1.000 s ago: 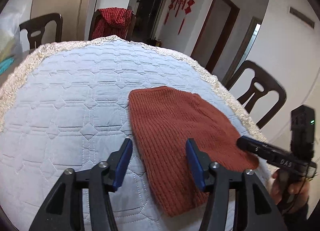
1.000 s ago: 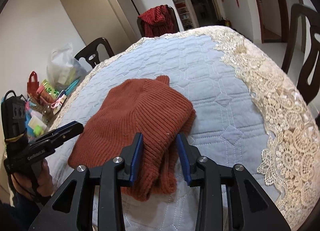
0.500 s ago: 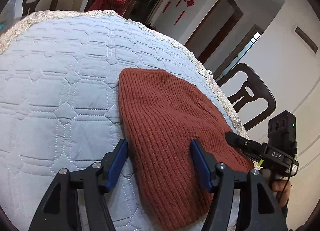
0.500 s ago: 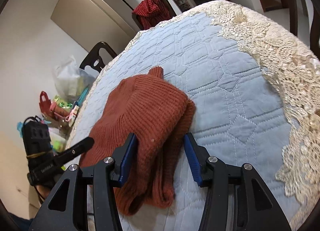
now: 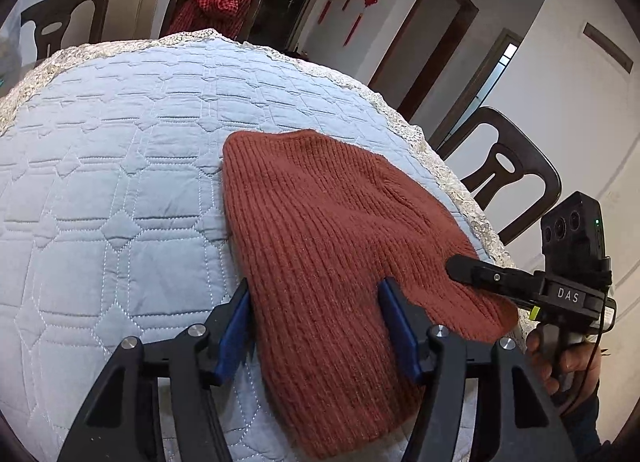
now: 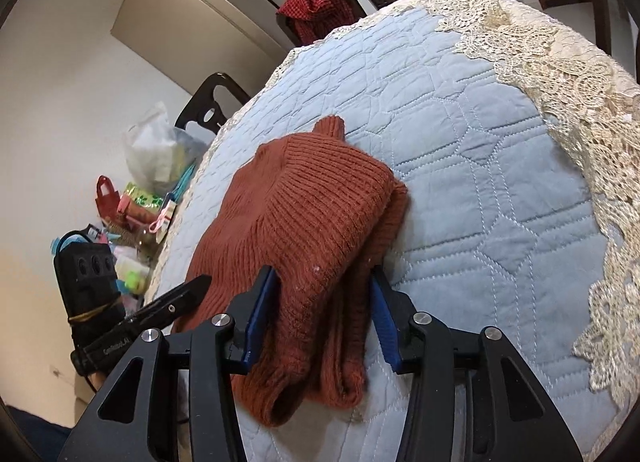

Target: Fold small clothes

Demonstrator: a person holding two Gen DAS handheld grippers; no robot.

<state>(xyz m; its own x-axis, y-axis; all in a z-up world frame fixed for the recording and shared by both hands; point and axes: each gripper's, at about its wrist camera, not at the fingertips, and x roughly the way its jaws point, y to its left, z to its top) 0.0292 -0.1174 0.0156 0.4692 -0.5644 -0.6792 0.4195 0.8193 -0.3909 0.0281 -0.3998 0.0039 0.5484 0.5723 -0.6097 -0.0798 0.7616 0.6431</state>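
A rust-red ribbed knit garment (image 5: 328, 230) lies folded on the light blue quilted table cover (image 5: 112, 182). My left gripper (image 5: 316, 322) is open, its blue pads straddling the garment's near left edge. My right gripper (image 6: 322, 314) is open too, its pads either side of the thick folded end of the garment (image 6: 304, 230). The right gripper also shows in the left wrist view (image 5: 480, 272), its tip over the garment's right edge. The left gripper's tip shows in the right wrist view (image 6: 180, 296) at the garment's left edge.
The cover has a cream lace border (image 6: 568, 74). Dark wooden chairs (image 5: 504, 170) stand around the table; one carries a red checked cloth (image 5: 216, 2). A plastic bag and colourful small items (image 6: 148, 182) sit at the table's far left side.
Both grippers have moved forward and down, from just short of the garment to straddling its edges. The right gripper's jaws have opened wider. The garment has not moved.
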